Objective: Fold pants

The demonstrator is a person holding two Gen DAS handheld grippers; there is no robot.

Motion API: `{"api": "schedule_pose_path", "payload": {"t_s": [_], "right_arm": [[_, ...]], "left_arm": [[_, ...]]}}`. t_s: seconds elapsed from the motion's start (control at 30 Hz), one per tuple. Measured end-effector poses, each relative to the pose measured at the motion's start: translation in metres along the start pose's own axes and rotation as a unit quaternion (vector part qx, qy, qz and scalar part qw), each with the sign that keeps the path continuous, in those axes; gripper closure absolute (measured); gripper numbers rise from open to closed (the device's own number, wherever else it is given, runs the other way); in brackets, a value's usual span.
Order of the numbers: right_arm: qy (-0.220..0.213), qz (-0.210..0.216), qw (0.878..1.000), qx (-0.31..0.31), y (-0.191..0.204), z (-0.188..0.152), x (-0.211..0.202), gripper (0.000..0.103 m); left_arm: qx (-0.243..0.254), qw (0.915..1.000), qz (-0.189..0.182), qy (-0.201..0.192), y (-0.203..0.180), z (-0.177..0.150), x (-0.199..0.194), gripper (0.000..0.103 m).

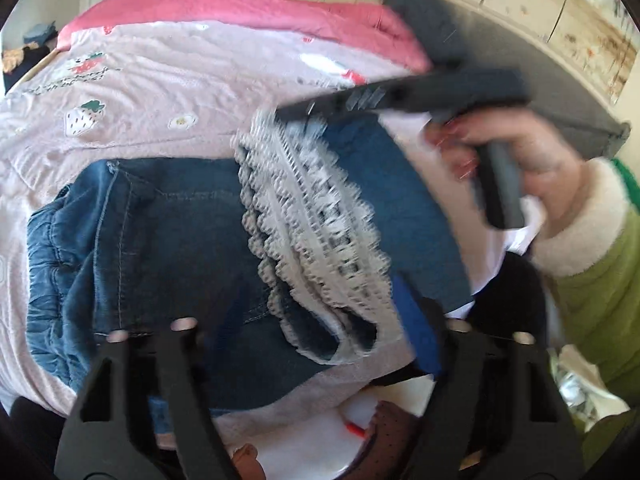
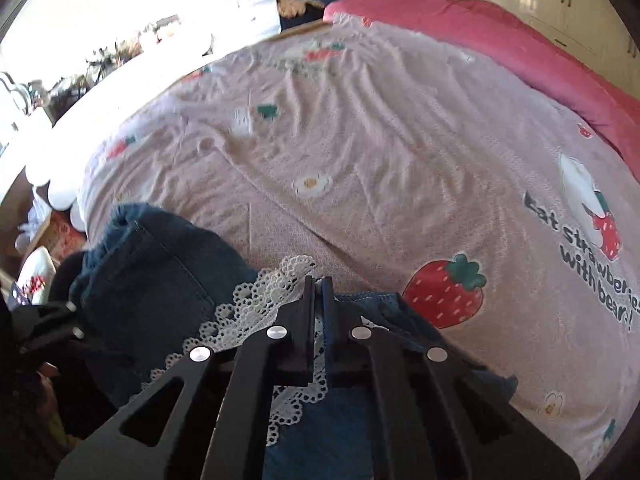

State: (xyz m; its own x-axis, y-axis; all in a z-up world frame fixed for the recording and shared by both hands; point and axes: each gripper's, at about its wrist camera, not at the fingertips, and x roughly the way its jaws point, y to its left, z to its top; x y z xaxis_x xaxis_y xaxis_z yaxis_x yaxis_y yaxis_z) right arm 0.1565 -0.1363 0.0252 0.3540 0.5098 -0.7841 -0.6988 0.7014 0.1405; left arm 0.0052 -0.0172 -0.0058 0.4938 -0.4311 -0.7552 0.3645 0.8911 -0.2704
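On the bed (image 1: 168, 92), in the left view, the pants (image 1: 168, 240) lie partly doubled, lace hem (image 1: 316, 216) carried over by the right hand-held gripper (image 1: 296, 114); the left hand-held gripper (image 1: 304, 344) gapes wide. In the right view, its jaws clench lace (image 2: 248, 300); the fold looks half-done, with laying down and smoothing left.

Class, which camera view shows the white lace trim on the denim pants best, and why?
The left wrist view: the lace trim spreads across the pants, hanging from the right tongs, though blurred. The right wrist view shows it sharper, but those tongs cover part of it.
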Motion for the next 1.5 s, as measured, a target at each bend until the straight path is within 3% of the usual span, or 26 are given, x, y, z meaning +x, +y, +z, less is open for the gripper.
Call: {"api": "schedule_pose_path", "payload": {"t_s": [0.17,0.3,0.37,0.4,0.43,0.47,0.5,0.67,0.73,0.9,1.0,1.1,1.2,1.27,1.33,1.5], "right_arm": [[-0.043,0.004,0.999,-0.025,0.011,0.014,-0.022,0.100],[0.014,-0.010,1.000,-0.013,0.002,0.019,0.005,0.100],[0.009,0.007,1.000,-0.016,0.001,0.016,0.002,0.098],[0.006,0.015,1.000,-0.019,0.001,0.014,0.000,0.088],[0.008,0.014,1.000,-0.023,-0.001,0.010,-0.002,0.061],[0.011,0.005,1.000,-0.023,-0.002,0.008,-0.001,0.047],[0.017,0.000,1.000,-0.025,-0.002,0.006,0.002,0.042],[0.047,0.002,0.999,-0.016,-0.004,0.006,0.026,0.048],[0.061,0.029,0.998,0.000,-0.005,0.003,0.035,0.085],[0.011,0.010,0.999,-0.030,0.016,0.004,0.015,0.091],[-0.002,-0.007,0.999,-0.048,0.022,0.013,0.013,0.091],[0.028,-0.019,0.998,-0.043,0.019,0.013,0.040,0.089],[0.034,-0.035,0.999,-0.024,0.011,0.008,0.057,0.075],[0.020,-0.031,0.999,-0.016,0.008,0.009,0.049,0.068],[-0.003,-0.030,1.000,-0.008,0.006,0.011,0.033,0.053],[-0.047,-0.024,0.999,-0.003,0.006,0.004,-0.012,0.048]], "left_arm": [[-0.008,0.9999,-0.003,0.015,0.001,-0.006,0.008,0.056],[-0.004,0.9998,0.000,0.018,0.000,-0.008,0.009,0.060],[-0.004,0.9998,0.002,0.019,0.000,-0.009,0.009,0.060],[-0.004,0.9998,0.000,0.019,0.001,-0.010,0.009,0.060],[-0.006,0.9998,-0.001,0.019,0.001,-0.011,0.009,0.060],[-0.007,0.9998,-0.003,0.020,0.001,-0.010,0.010,0.060],[-0.007,0.9997,-0.003,0.022,0.001,-0.010,0.010,0.060],[-0.007,0.9997,-0.002,0.023,-0.001,-0.011,0.010,0.060],[-0.007,0.9997,0.002,0.024,-0.002,-0.012,0.010,0.060],[-0.003,0.9996,0.007,0.026,-0.003,-0.013,0.012,0.062],[-0.003,0.9996,0.013,0.025,-0.002,-0.013,0.013,0.066],[-0.008,0.9996,0.012,0.025,0.000,-0.013,0.013,0.066],[-0.009,0.9995,0.015,0.028,0.000,-0.014,0.014,0.066],[-0.008,0.9994,0.014,0.029,0.000,-0.015,0.015,0.066],[-0.008,0.9994,0.013,0.031,0.000,-0.015,0.017,0.066],[-0.008,0.9994,0.010,0.031,-0.001,-0.015,0.015,0.066]]}}
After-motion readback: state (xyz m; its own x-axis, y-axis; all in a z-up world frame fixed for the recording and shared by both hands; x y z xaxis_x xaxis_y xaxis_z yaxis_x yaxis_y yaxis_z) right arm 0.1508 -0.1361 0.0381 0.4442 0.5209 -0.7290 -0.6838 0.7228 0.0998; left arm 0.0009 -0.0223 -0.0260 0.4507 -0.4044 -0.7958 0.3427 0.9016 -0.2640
